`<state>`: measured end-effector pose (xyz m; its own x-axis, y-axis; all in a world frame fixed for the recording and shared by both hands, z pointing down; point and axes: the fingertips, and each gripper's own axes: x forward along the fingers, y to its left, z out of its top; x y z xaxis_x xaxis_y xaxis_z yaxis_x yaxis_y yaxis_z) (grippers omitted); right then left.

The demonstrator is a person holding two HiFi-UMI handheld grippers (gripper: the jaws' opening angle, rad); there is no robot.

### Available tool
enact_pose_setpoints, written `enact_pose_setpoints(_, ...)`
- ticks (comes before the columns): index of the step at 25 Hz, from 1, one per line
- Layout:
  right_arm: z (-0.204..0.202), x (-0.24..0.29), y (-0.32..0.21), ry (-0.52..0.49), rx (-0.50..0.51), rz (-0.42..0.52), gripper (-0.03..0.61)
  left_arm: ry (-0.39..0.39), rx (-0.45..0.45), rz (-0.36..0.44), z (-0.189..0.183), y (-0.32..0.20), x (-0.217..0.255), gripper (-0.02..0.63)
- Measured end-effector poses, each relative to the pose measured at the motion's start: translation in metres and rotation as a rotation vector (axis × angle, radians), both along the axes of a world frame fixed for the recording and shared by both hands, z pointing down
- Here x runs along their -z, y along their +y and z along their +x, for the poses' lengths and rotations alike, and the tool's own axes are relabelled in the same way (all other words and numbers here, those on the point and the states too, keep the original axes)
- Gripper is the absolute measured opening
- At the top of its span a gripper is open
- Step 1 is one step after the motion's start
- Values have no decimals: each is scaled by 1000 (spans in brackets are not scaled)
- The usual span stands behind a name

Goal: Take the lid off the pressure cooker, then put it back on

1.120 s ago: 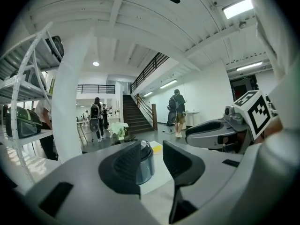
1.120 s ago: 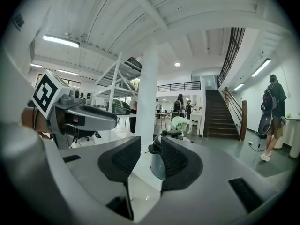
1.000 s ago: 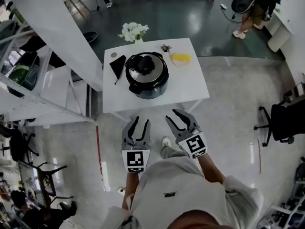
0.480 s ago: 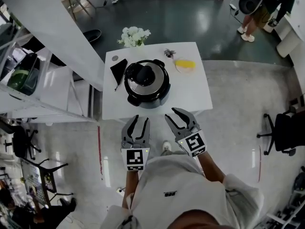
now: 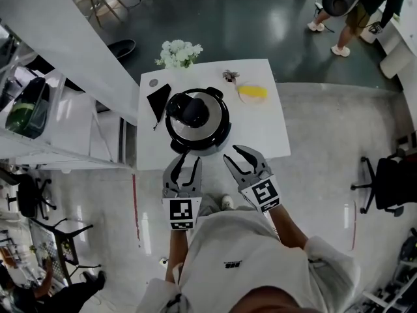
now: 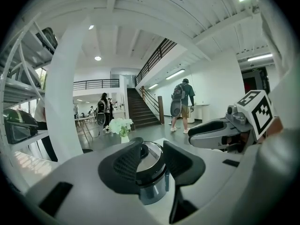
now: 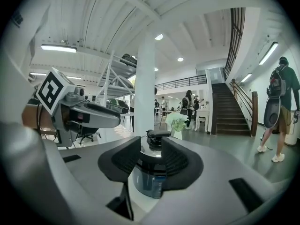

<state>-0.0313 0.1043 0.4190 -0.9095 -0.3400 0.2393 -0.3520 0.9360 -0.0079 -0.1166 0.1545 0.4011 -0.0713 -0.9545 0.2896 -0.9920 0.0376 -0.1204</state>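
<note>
A pressure cooker [image 5: 197, 121] stands near the middle of a small white table [image 5: 270, 132], with its lid [image 5: 207, 109] on and a black knob [image 5: 191, 111] on top. Toward the far side of the table lie a black triangular piece [image 5: 158, 99], a small dark object [image 5: 228, 76] and a yellow thing [image 5: 253, 93]. White flowers [image 5: 177, 53] show at the far left corner. At the near edge the left gripper [image 5: 189, 158] and right gripper [image 5: 236, 155] hang side by side, pointing at the cooker without touching it, jaws nearly together with nothing between. A black office chair [image 5: 389, 180] stands well apart at the right
</note>
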Motion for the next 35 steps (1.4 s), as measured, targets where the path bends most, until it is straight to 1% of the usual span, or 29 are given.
enact_pose_setpoints(4, -10, -5, -11, 13, -4, -21, 137, -1, -15, -30, -11, -19, -4, 167)
enact_pose_setpoints(11, -34, -12, -36, 25, -23, -19, 137, 3, -45, -65, -35, -54, -11, 189)
enact_pose_setpoints(17, -55, -20, -64, 63, -39, -27, 137, 20, -73, -109, -58, -85, -24, 210)
enact_pose_setpoints(20, -67, -25, -75, 83, -41, -36, 137, 32, -96, -144, -69, -102, -33, 218)
enact_pose_setpoints(23, -76, -31, -84, 98, -39, -34, 137, 45, -136, -190, -73, -115, -42, 242)
enact_pose_setpoints(26, -83, -32, -91, 122, -53, -57, 137, 56, -173, -228, -76, -127, -48, 270)
enact_pose_setpoints(35, -94, -46, -115, 162, -83, -68, 137, 79, -252, -318, -79, -156, -75, 298)
